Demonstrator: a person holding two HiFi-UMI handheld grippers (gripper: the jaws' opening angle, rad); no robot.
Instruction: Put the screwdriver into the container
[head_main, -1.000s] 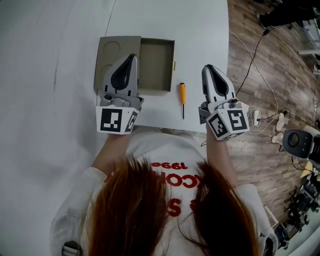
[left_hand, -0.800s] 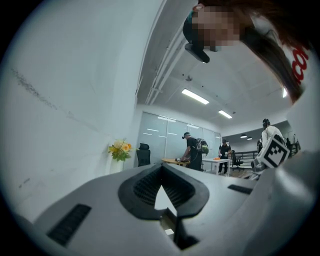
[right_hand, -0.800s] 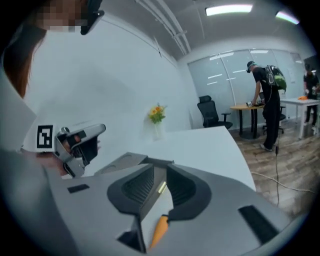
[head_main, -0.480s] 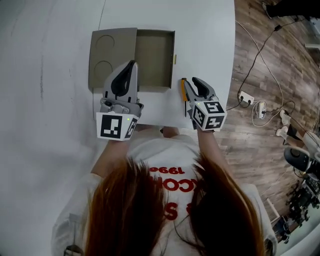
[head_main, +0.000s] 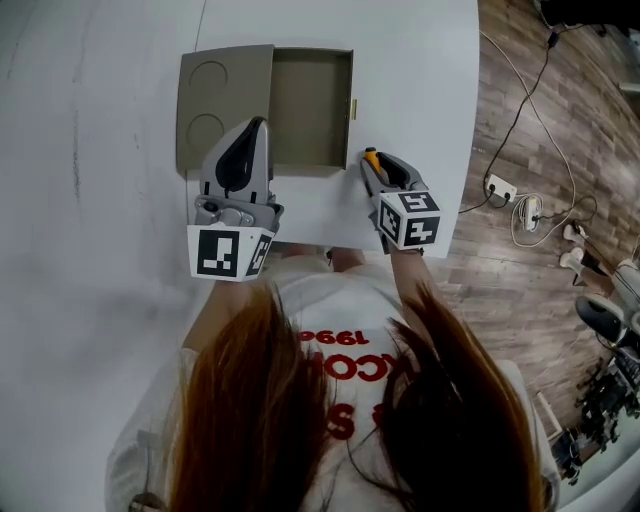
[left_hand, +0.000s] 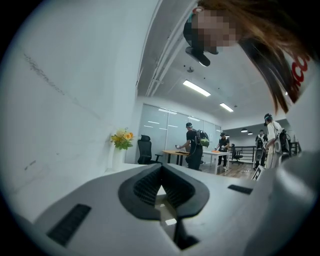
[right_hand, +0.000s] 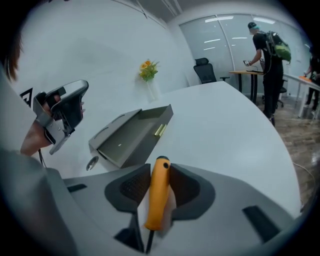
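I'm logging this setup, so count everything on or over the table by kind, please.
Screwdriver: 1
Box: 1
Vase of flowers: 1
Tongs: 2 (left tongs; right tongs, whose jaws have just been opening, screwdriver between them)
Total: 5

White table (head_main: 420, 60), wood floor (head_main: 570, 120), flowers (right_hand: 148, 67), perhaps plugs (head_main: 530, 212)

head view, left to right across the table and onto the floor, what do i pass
container lid → container tray → screwdriver → power strip on the floor
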